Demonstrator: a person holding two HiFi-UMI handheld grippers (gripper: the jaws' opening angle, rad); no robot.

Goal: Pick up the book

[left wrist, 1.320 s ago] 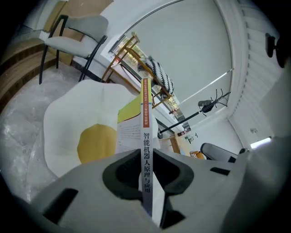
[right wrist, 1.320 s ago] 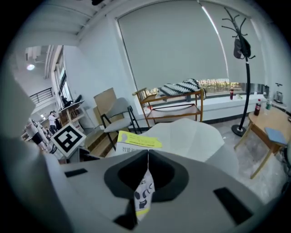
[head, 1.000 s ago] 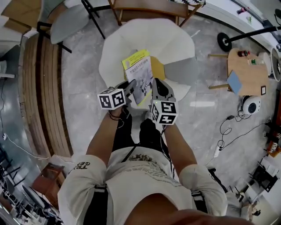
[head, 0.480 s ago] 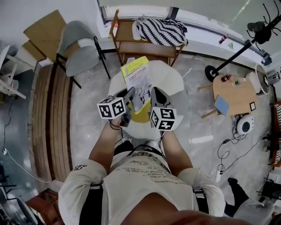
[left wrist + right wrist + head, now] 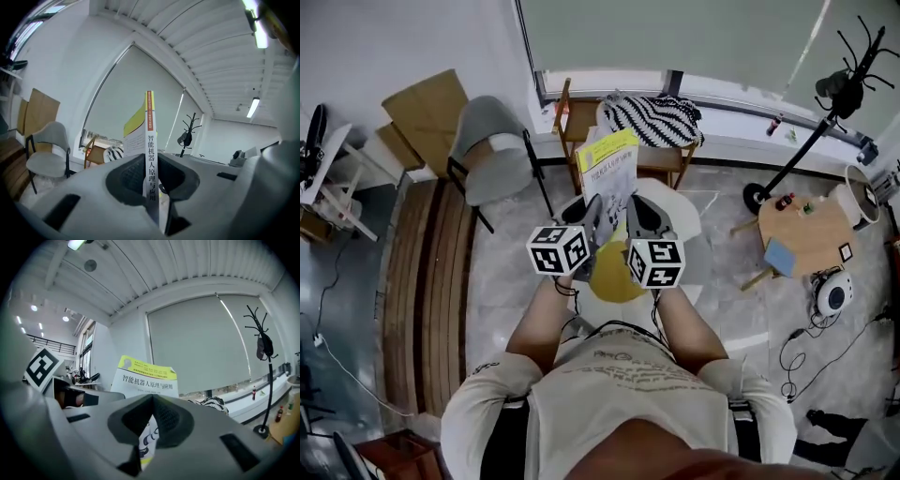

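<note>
The book (image 5: 609, 172) is up in the air in front of the person, and both claws hold it at its lower end. The left claw (image 5: 592, 214) is closed on it, with its two dark pads pressing on the two sides. The right claw (image 5: 636, 212) is closed on it too, just beside the left one. In the head view the book's long side runs from the claws up and away toward the window, and the yellow strip is at the far end. In the left gripper view the book (image 5: 149, 126) stands straight up with its thin spine facing the camera. The line of print on the spine runs from top to bottom and goes down between the pads. In the right gripper view the book (image 5: 146, 378) shows its white front cover, with the yellow strip on top and the title the right way up. Its bottom part sits between this claw's pads. Under the book, low down, is a white round thing (image 5: 673, 208) with a yellow middle. A grey chair (image 5: 487, 150) stands off to the left. A striped cushion (image 5: 654, 117) lies on a wooden rack by the window. A small wooden table (image 5: 806, 230) stands well to the right.
</note>
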